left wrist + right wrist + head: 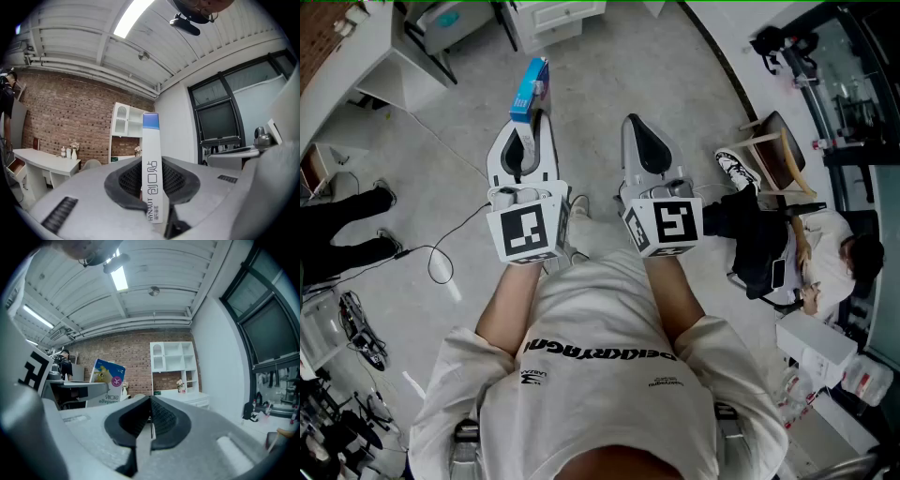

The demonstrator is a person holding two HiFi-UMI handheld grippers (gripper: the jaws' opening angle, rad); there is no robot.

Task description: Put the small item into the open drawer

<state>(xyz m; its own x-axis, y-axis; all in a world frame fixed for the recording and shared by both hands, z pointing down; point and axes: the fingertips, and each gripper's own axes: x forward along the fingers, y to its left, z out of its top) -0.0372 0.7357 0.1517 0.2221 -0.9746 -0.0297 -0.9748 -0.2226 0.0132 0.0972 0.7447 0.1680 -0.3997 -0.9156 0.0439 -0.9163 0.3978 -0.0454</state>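
My left gripper (530, 131) is shut on a small blue and white box (530, 89), which sticks out past its jaws. In the left gripper view the box (151, 164) stands upright between the dark pads, its narrow white edge with print facing the camera. My right gripper (639, 141) is level beside the left one, shut with nothing in it. In the right gripper view its pads (166, 420) meet in a thin line. The same box (109, 380) shows at the left there, held by the other gripper. No open drawer is clearly in sight.
A white shelf unit (172, 364) stands against a brick wall above a white counter (187, 399). A white desk (42, 161) with small bottles is at the left. A seated person (787, 248) is at the right. A cable (441, 262) lies on the grey floor.
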